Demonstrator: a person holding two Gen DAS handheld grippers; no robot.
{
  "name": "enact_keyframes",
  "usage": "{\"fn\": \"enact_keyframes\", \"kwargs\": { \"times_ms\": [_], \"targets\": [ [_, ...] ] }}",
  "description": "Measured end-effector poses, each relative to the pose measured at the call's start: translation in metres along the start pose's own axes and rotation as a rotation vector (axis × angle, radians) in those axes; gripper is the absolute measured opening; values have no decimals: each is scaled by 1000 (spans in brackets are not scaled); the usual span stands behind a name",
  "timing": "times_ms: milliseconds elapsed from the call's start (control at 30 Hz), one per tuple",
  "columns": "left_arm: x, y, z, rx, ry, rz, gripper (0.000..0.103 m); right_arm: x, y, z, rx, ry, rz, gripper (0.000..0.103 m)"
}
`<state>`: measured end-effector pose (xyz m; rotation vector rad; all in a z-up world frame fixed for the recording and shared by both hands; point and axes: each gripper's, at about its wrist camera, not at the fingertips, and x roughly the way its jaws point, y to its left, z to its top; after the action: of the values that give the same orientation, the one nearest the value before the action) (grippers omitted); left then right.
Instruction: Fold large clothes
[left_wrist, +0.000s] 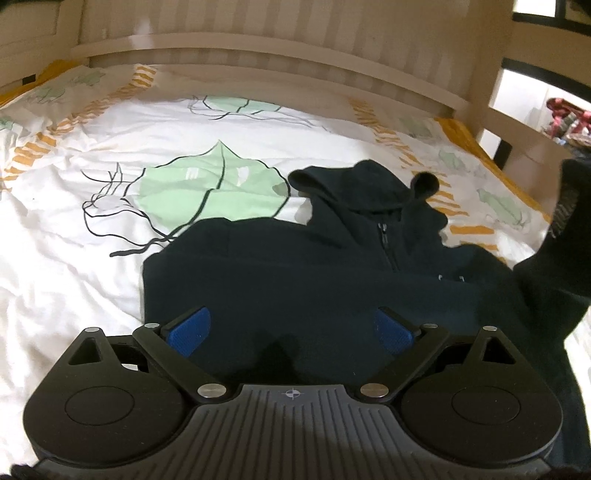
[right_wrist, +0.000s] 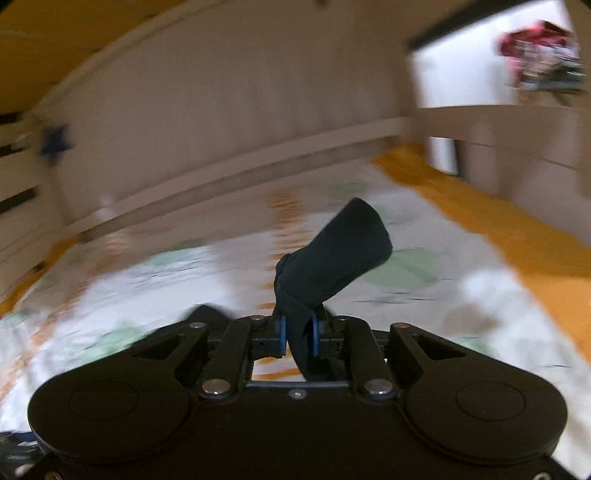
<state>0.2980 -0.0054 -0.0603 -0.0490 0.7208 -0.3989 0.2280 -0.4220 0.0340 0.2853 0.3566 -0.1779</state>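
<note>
A dark navy zip hoodie (left_wrist: 295, 266) lies on the bed, hood toward the far rail, its left sleeve folded across the body. My left gripper (left_wrist: 291, 328) is open and empty, low over the hoodie's near hem. My right gripper (right_wrist: 298, 338) is shut on the hoodie's right sleeve (right_wrist: 332, 258) and holds it lifted above the bed; the cuff end sticks up past the fingers. In the left wrist view that raised sleeve (left_wrist: 561, 236) rises at the right edge. The right wrist view is motion-blurred.
The bed has a white duvet (left_wrist: 74, 229) with green leaf prints and orange stripes. A beige wooden rail (left_wrist: 258, 70) runs along the far side, a bed frame post (left_wrist: 517, 122) at the right. An orange sheet edge (right_wrist: 498, 236) shows on the right.
</note>
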Motion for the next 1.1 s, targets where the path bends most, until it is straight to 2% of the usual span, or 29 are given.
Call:
{"fn": "enact_keyframes", "kwargs": {
  "times_ms": [133, 267, 433, 567, 600, 633, 700, 733, 867, 967, 1100],
  "targets": [
    [-5, 9, 6, -45, -15, -3, 96, 24, 62, -24, -78, 60, 103, 20],
    [-10, 19, 11, -93, -31, -4, 96, 57, 111, -66, -103, 158, 178, 20],
    [-12, 28, 15, -150, -38, -14, 96, 78, 168, -124, -202, 254, 229, 21],
    [-12, 31, 15, -169, -39, -21, 96, 77, 200, -163, -300, 317, 255, 31],
    [-12, 32, 15, -171, -40, -21, 96, 76, 203, -170, -323, 332, 267, 33],
    [-12, 32, 16, -173, -40, -20, 96, 73, 204, -171, -334, 347, 282, 41],
    [-11, 31, 16, -177, -41, -26, 96, 66, 201, -172, -330, 371, 338, 64],
    [-10, 31, 16, -178, -40, -29, 96, 59, 199, -170, -328, 373, 364, 68],
    [-6, 27, 14, -172, -28, -47, 96, 32, 187, -157, -351, 336, 395, 74],
    [-5, 23, 11, -165, -14, -54, 96, 21, 170, -142, -321, 311, 402, 78],
    [1, 19, 5, -169, 23, -69, 96, 13, 134, -121, -276, 269, 337, 83]
  ]
}}
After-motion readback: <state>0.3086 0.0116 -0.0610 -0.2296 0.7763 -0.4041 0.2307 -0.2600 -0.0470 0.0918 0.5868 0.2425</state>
